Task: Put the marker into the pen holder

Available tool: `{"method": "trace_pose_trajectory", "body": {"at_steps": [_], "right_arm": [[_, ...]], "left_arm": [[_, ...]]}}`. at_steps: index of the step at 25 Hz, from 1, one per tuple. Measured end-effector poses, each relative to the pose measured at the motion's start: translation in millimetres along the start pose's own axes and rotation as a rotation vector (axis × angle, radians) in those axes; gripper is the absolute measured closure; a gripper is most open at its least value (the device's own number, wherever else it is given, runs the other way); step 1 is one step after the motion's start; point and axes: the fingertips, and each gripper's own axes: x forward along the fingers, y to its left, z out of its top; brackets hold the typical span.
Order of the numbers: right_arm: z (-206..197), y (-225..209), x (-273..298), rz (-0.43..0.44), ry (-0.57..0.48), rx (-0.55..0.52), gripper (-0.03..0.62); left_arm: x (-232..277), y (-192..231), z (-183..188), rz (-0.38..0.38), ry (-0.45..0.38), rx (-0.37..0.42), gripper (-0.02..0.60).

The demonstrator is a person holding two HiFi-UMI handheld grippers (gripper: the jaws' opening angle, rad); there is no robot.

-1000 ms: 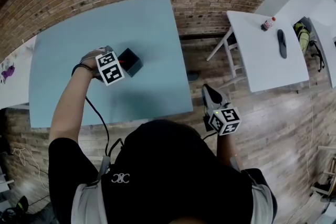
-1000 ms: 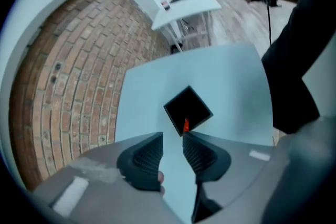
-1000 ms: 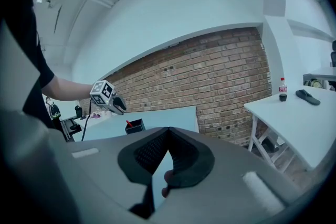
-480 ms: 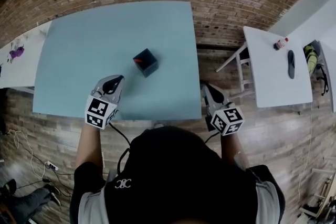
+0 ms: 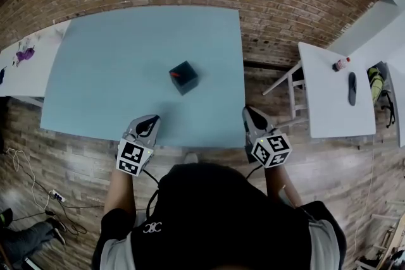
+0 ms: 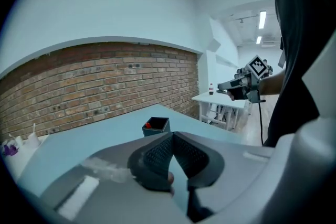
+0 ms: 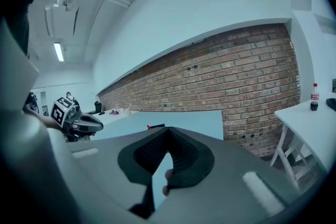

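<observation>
The dark cube-shaped pen holder [image 5: 183, 78] stands upright near the middle of the light blue table [image 5: 107, 73]. The red marker [image 5: 179, 73] pokes out of its open top. In the left gripper view the pen holder [image 6: 156, 126] shows just beyond the jaws, with the marker's red tip [image 6: 149, 125] inside. My left gripper [image 5: 150, 125] hovers at the table's near edge, well short of the holder, shut and empty. My right gripper [image 5: 249, 112] hangs off the table's near right corner, its pads touching with nothing between them.
A white table [image 5: 329, 104] at the right carries a small bottle [image 5: 342, 64] and a dark flat object [image 5: 352, 88]. Another white table [image 5: 31, 66] adjoins the blue one at the left. A brick wall runs behind, and cables [image 5: 38, 193] lie on the wooden floor.
My left gripper has drawn back from the pen holder to the table's near edge and rolled over. The marker now stands in the holder. The right gripper has shifted only a little.
</observation>
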Motion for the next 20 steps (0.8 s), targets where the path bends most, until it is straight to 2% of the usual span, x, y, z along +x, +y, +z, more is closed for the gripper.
{"method": "trace_pose_trajectory", "body": {"at_steps": [6,15,20], "right_arm": [[-12.3,12.7,-7.0,0.012,0.016,0.004,0.591],[-26.1,19.2,-11.4,0.033,0.037,0.017,0.591],[-28.6,25.2,-7.4,0.044,0.040,0.005,0.591]], "left_arm": [[-5.2,-10.5,-1.0,-0.024,0.015,0.023,0.575],[-6.0,-28.8,-11.8,-0.046,0.073,0.122,0.575],[-8.2,-25.2,-15.3,-0.038,0.083,0.128,0.575]]}}
